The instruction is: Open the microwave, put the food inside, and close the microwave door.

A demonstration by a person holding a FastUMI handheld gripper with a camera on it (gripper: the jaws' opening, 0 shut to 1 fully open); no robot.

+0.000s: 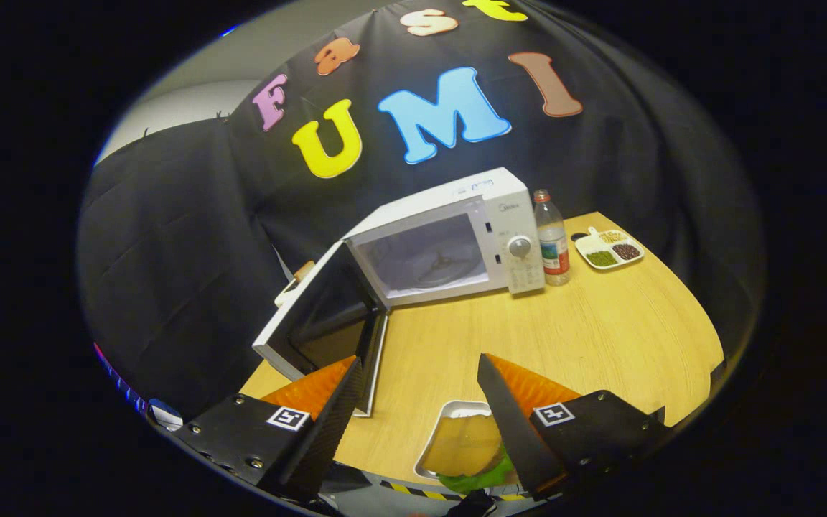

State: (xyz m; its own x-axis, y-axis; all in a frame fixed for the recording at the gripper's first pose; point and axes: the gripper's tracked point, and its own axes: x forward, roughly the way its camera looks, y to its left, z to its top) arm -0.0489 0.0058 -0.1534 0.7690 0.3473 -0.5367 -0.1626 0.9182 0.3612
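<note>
Food tray [461, 439] between the spread gripper [419, 373] fingers — untouched.

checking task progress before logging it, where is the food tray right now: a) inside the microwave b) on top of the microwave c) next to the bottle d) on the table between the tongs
d: the food tray sits on the table between the open tongs, while the microwave beyond them stands open, no tray inside.

microwave [456, 237] white | table [600, 323] light woodgrain | tray [456, 438] silver | food [474, 470] yellow-green, perhaps
</note>
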